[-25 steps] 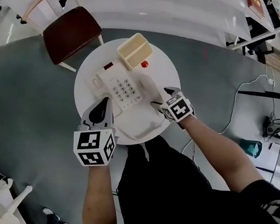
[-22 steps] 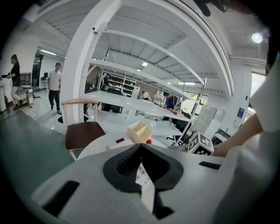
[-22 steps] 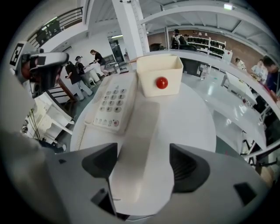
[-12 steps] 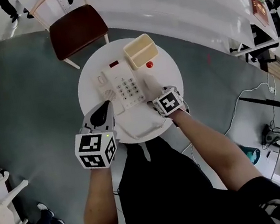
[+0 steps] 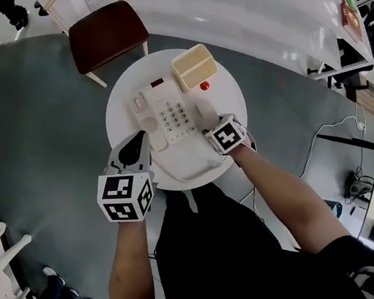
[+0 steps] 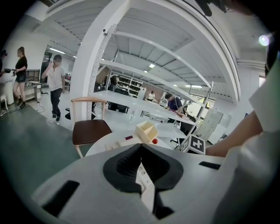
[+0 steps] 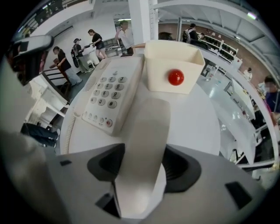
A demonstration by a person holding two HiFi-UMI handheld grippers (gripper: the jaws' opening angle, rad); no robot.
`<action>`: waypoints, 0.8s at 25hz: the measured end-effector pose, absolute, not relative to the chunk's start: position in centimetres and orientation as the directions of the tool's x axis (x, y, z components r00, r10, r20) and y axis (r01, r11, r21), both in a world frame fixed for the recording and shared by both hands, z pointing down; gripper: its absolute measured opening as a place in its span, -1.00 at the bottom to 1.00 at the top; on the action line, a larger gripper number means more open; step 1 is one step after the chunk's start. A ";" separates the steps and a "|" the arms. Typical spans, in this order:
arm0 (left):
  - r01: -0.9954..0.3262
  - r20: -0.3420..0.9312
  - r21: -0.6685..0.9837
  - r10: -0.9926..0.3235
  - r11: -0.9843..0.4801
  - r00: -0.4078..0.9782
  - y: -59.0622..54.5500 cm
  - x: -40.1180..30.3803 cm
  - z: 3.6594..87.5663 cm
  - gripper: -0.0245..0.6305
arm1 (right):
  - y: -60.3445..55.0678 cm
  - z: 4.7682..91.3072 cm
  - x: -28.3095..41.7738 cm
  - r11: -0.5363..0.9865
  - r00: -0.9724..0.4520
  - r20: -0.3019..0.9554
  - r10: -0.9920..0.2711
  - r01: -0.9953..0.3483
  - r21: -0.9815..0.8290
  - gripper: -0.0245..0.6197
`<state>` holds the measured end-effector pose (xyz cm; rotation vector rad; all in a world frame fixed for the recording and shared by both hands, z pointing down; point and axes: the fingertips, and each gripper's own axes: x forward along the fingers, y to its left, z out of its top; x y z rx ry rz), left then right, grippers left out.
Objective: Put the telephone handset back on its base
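Right gripper view shows the right gripper (image 7: 144, 165) closing its jaws on the white handset (image 7: 146, 131). Both pads are against its sides. The handset lies flat on the round white table (image 7: 197, 118), just beside the phone base (image 7: 109, 94) and not on it. A little red ball (image 7: 176, 77) sits by a cream box (image 7: 173, 61). The left gripper (image 6: 141, 146) has its jaws pressed together and holds nothing.
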<state>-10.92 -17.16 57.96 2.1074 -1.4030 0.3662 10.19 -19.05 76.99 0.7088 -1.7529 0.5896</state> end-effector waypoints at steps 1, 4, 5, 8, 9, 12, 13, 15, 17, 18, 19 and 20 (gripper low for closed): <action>-0.907 0.518 0.310 -0.750 -0.284 0.411 -17.3 -11.0 57.9 -0.89 | -19.2 76.8 10.2 0.722 -0.224 0.961 -0.162 -0.691 -0.039 -0.11; -0.908 0.515 0.308 -0.753 -0.282 0.409 -17.5 -11.5 57.9 -0.89 | -19.6 77.0 10.8 0.753 -0.211 0.967 -0.146 -0.657 -0.030 -0.07; -0.909 0.515 0.309 -0.754 -0.280 0.408 -17.6 -11.7 57.9 -0.89 | -19.6 77.1 11.1 0.748 -0.202 0.969 -0.142 -0.663 -0.028 -0.05; -0.908 0.517 0.314 -0.753 -0.277 0.408 -17.4 -11.9 58.0 -0.89 | -20.0 76.9 10.5 0.763 -0.206 0.966 -0.154 -0.646 -0.016 -0.01; -0.908 0.518 0.315 -0.752 -0.276 0.408 -17.3 -11.9 58.1 -0.89 | -20.1 76.9 10.4 0.766 -0.205 0.966 -0.155 -0.643 -0.014 -0.01; -0.909 0.518 0.318 -0.754 -0.270 0.405 -17.1 -12.1 58.1 -0.89 | -19.5 77.1 11.2 0.749 -0.188 0.972 -0.138 -0.662 -0.021 -0.03; -0.909 0.517 0.319 -0.755 -0.268 0.403 -17.0 -12.2 58.0 -0.89 | -19.3 77.2 11.4 0.740 -0.186 0.974 -0.132 -0.672 -0.028 -0.08; -0.911 0.515 0.317 -0.758 -0.265 0.400 -16.9 -12.5 57.7 -0.89 | -19.3 77.3 11.5 0.727 -0.199 0.971 -0.130 -0.685 -0.043 -0.18; -0.913 0.512 0.311 -0.763 -0.263 0.394 -16.9 -12.8 57.3 -0.89 | -19.3 77.2 11.5 0.718 -0.212 0.968 -0.131 -0.694 -0.055 -0.23; -0.915 0.510 0.307 -0.767 -0.262 0.390 -16.8 -12.9 57.0 -0.89 | -19.2 77.0 11.4 0.715 -0.220 0.967 -0.133 -0.696 -0.060 -0.23; -0.917 0.506 0.303 -0.771 -0.260 0.386 -16.8 -13.1 56.6 -0.89 | -19.1 76.7 11.3 0.715 -0.226 0.965 -0.136 -0.696 -0.063 -0.24; -0.918 0.501 0.301 -0.777 -0.259 0.383 -16.7 -13.3 56.1 -0.89 | -19.0 76.2 11.2 0.718 -0.232 0.963 -0.140 -0.694 -0.062 -0.25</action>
